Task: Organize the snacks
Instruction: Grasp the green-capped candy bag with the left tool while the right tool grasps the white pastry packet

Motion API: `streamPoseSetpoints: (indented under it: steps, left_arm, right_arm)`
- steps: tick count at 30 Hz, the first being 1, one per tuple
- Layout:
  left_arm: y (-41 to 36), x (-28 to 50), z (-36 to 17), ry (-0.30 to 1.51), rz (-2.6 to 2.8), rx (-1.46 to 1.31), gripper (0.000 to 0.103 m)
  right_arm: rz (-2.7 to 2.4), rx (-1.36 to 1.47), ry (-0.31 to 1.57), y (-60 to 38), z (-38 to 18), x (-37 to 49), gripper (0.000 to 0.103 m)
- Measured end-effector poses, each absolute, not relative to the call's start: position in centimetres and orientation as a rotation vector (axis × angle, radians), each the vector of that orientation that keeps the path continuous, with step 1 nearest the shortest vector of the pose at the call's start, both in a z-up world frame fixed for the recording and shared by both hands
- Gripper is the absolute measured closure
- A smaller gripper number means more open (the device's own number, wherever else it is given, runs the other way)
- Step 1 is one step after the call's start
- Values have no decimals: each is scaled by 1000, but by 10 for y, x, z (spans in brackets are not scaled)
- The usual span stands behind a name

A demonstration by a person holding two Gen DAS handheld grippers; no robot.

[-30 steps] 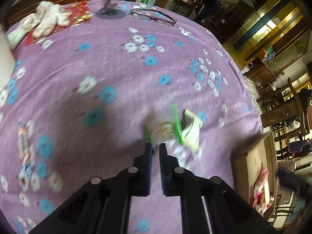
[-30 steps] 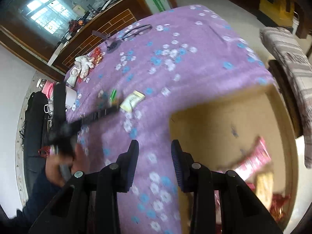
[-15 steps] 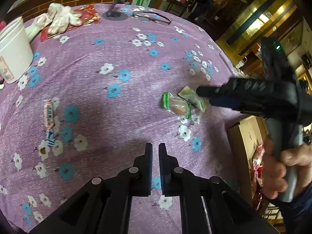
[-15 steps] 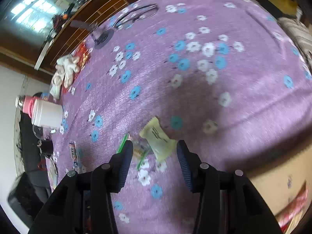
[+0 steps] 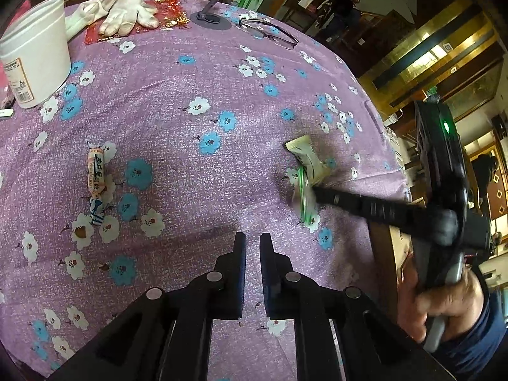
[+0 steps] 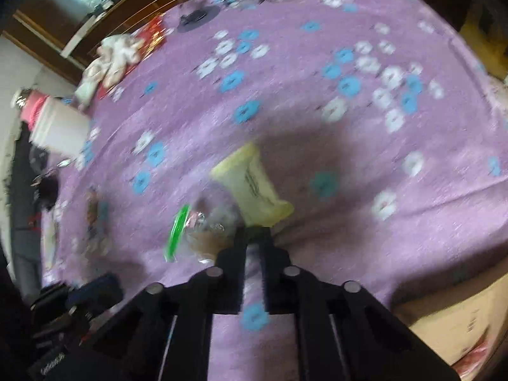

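On the purple floral cloth [image 5: 190,127] lie a clear snack packet with green seals [image 6: 203,231] and a pale yellow packet [image 6: 250,184], touching each other. My right gripper [image 6: 254,231] points steeply down and is shut on the clear packet's near green seal, right beside the yellow packet's end. In the left wrist view it reaches in from the right, its fingertips [image 5: 320,193] at the blurred clear packet [image 5: 303,197] below the yellow packet [image 5: 306,155]. My left gripper [image 5: 252,238] hangs shut and empty over bare cloth. A White Rabbit candy [image 5: 96,174] lies to the left.
A cardboard box [image 6: 444,320] holding snack packs stands off the table's right edge. At the far side are a white tub [image 5: 35,50], white gloves [image 5: 120,16], a phone stand [image 5: 211,20] and glasses [image 5: 270,33]. A hand [image 5: 444,301] holds the right gripper.
My right gripper came from over the box down to the two packets and closed on the clear one. My left gripper drew back from the packets, still shut.
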State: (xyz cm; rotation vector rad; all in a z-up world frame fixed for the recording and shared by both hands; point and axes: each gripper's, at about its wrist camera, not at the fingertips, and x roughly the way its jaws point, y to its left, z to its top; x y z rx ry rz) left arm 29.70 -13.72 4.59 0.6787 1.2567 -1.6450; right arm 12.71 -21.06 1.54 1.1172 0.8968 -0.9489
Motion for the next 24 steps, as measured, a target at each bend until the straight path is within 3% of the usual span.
streamPoseSetpoints:
  steps: [3,5,6,7,11,14,21,23,24]
  left_arm:
    - [-137,295,47,1261,-1646,684,94]
    - [-138,291,48,1255,-1651,688,80]
    - [-138,289,48,1250,-1652,690,66]
    - [-139,286,49,1245,-1656,687,58]
    - [-140,273,53,1217,-1681,709,57]
    - [-139,262,50,1232,-1635,707,44]
    - [-147,231,37,1197,-1493,677,45]
    - [-151,225,29,1209,-1485,683,68]
    - [-151,223,25,1189,-1474,691,74]
  right_arm:
    - [-908,1120,889,-191,17,130,100]
    - [-904,1128,882,-182,20,128,100]
    - [-906,1126,881,-178,21,126,100]
    - [-912,1122,882,-176,22,123,100]
    - [-964,1091,823,-179,39,104,99]
    - [-1018,1082,787,-185,51,88,99]
    - [-1055,1105,762,-190,52,74,99]
    - [-1065,1104,759,-191,52,69,99]
    - [-1068,1107,756,-191,52,67,99]
